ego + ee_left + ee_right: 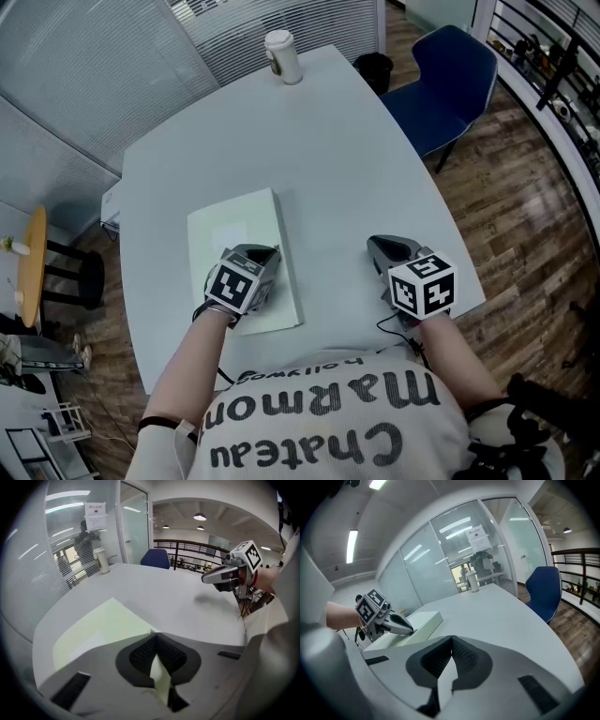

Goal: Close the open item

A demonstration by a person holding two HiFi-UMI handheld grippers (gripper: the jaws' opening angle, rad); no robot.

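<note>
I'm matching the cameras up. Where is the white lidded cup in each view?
Head view: white lidded cup top centre, at the table's far end.
Left gripper view: cup upper left, by the glass wall.
Right gripper view: cup just above centre.
Shared landmark: the blue chair, right of the cup.

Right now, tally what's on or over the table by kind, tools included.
Book: 1
Lidded cup: 1
Tools: 2 (left tool, right tool)
Total: 4
</note>
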